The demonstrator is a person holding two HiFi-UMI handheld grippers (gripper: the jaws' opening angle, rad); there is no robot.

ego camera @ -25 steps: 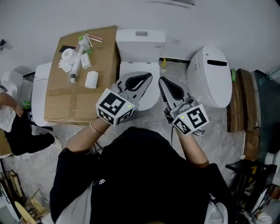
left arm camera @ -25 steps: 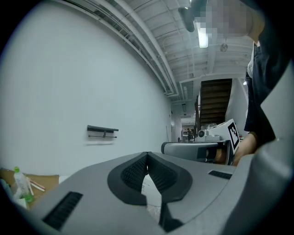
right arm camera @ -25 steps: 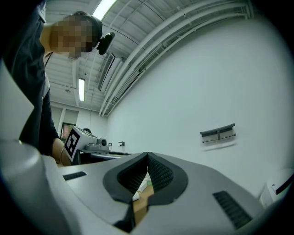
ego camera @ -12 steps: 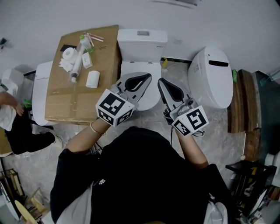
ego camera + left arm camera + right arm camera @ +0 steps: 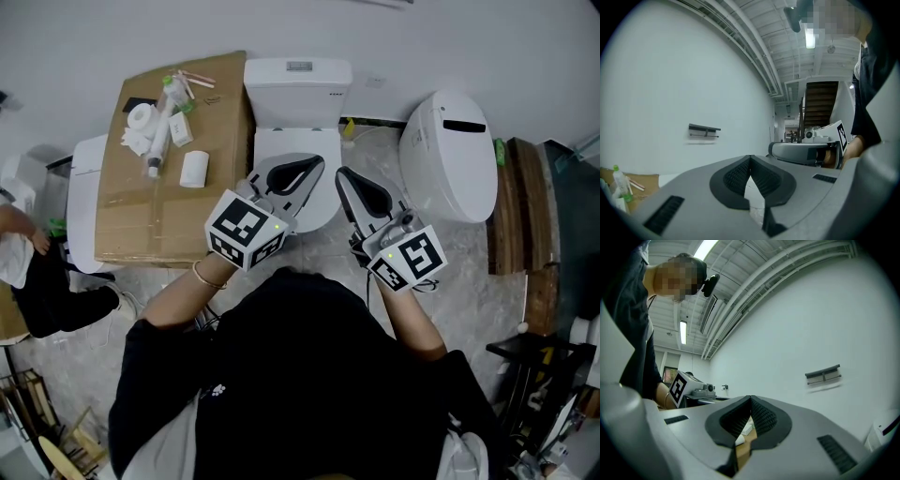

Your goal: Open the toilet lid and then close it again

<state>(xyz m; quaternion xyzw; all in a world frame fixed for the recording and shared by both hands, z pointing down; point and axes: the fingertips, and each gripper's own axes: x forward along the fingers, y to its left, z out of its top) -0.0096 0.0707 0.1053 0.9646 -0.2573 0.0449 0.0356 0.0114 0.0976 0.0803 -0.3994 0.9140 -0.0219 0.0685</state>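
So the white oval toilet lid [image 5: 286,143] is lying flat down over the bowl, at 12 o'clock from the person, with the white boxy cistern [image 5: 298,89] behind it. That fits either stage: a lid waiting to be lifted, or one lifted and shut again, can't call it. The grey two-jaw left gripper [image 5: 317,165] hangs over the lid's front half, and the matching right gripper [image 5: 345,178] sits just off its 3 o'clock edge. My guess is they're held there to stay within reach of the rim. Both have their jaws pressed tip to tip with nothing between. Only the head view shows the lid. The gripper views aim level at the white wall and catch a grey wall bracket [image 5: 704,129] instead.
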